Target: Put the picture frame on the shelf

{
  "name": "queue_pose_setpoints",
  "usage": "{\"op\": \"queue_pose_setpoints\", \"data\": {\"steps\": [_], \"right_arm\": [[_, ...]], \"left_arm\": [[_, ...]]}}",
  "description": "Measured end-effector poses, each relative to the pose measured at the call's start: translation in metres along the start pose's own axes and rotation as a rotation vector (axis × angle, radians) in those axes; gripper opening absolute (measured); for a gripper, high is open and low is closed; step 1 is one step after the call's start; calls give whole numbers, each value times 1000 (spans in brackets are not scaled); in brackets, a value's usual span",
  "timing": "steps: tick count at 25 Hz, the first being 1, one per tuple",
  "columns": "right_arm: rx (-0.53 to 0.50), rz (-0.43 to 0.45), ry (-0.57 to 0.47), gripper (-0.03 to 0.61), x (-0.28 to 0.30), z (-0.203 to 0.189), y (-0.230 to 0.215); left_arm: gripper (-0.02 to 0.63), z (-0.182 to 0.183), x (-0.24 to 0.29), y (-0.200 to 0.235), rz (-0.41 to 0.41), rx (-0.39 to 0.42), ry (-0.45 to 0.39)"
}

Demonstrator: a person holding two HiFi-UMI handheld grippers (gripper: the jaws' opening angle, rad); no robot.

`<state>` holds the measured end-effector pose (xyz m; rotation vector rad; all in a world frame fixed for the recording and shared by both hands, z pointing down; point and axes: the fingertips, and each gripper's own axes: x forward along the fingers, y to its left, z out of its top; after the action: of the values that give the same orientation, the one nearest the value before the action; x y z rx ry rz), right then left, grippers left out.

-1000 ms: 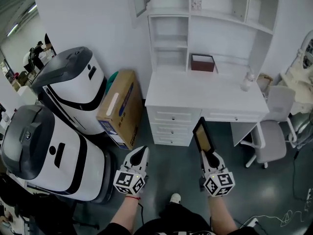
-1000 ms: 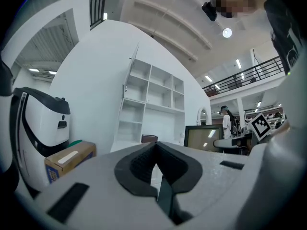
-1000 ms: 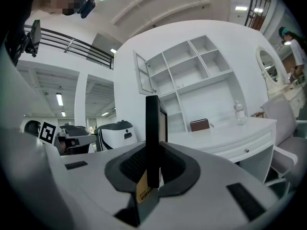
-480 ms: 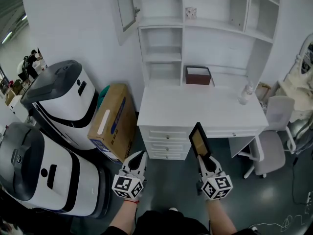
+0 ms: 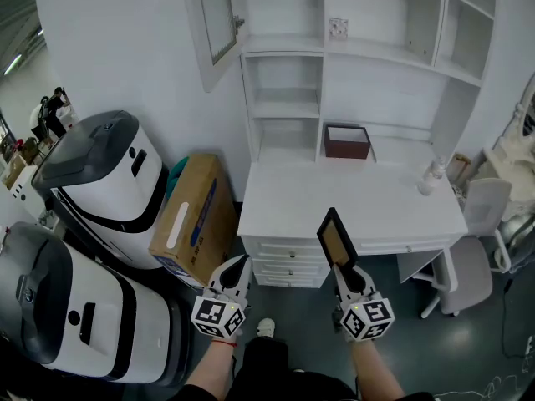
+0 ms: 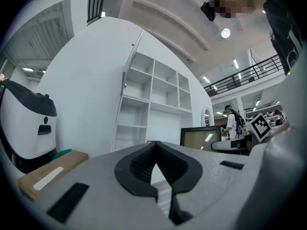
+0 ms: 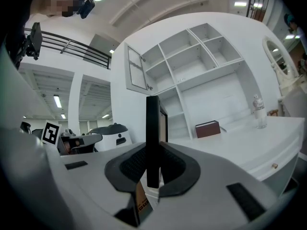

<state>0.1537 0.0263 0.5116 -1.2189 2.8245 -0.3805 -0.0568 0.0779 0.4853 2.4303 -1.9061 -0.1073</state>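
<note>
My right gripper point(image 5: 344, 276) is shut on a black picture frame point(image 5: 336, 237) with a tan panel; the frame stands up from the jaws in front of the white desk point(image 5: 276, 200). In the right gripper view the picture frame point(image 7: 152, 138) shows edge-on, upright, clamped between the two pads. The white shelf unit point(image 5: 287, 103) rises at the back of the desk, its compartments mostly bare. My left gripper point(image 5: 237, 272) is held beside the right one over the floor, shut with nothing in it. In the left gripper view the picture frame point(image 6: 200, 137) shows at the right.
A dark red box point(image 5: 347, 141) and a clear bottle point(image 5: 431, 176) stand on the desk. A cardboard box point(image 5: 190, 217) leans left of the desk drawers point(image 5: 284, 262). Two large white-and-black machines point(image 5: 102, 174) stand at the left. A grey chair point(image 5: 471, 256) is at the right. A glass cabinet door point(image 5: 219, 15) hangs open.
The view has drawn slightly closer to the desk and shelves. My right gripper has lifted the picture frame a little higher, toward the desk's front edge. The left gripper has barely moved.
</note>
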Motion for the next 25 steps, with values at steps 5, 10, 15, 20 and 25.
{"op": "queue_pose_setpoints", "data": {"steps": [5,10,15,20,25], "right_arm": [[8,-23,3,51,47,6,-17],[30,-52,-7,51,98,12,-29],[32,-78,-6,51,141,17,-34],[29,-115,-10,51,177,25,-41],[22,-149,-23,51,208,34,-46]], "left_arm": [[3,4,45,33,-23,10,12],[3,9,89,66,-58,14,29],[3,11,127,96,-96,17,43],[3,12,160,122,-135,4,48],[3,13,190,141,-174,-7,50]]}}
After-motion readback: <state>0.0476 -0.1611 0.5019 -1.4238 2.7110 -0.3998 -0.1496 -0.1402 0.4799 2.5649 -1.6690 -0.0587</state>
